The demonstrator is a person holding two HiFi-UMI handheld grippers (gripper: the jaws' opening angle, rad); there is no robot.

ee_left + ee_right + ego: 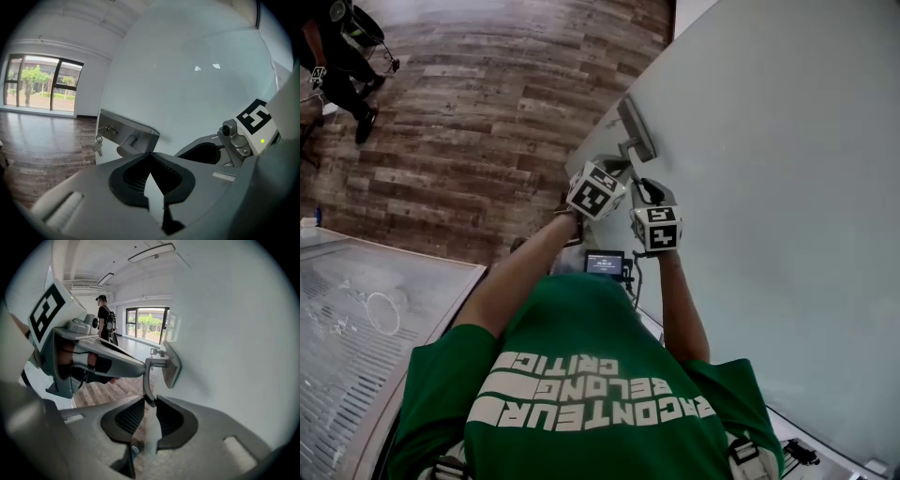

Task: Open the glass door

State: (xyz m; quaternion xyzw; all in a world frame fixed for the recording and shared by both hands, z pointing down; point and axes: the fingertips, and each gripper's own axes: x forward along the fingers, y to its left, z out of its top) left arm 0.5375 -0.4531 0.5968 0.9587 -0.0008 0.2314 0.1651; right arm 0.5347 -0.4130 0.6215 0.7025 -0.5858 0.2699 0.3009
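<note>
A frosted glass door (769, 187) fills the right side of the head view. Its metal handle plate (636, 129) sits near the door's edge, with a lever (146, 380) that hangs down from it. My right gripper (150, 401) is shut on the lever's lower end. My left gripper (150, 155) is shut with nothing between its pads. It points at the plate (129, 131) from close by, and its tips (139, 367) lie against the top of the lever. A small bunch of keys (98, 146) hangs from the lock.
Wood plank floor (469, 122) spreads left of the door. A person (337, 66) stands far off at the upper left, also visible by the windows (104, 317). A glass panel (375, 319) lies low on the left. A small screen (605, 264) hangs at my chest.
</note>
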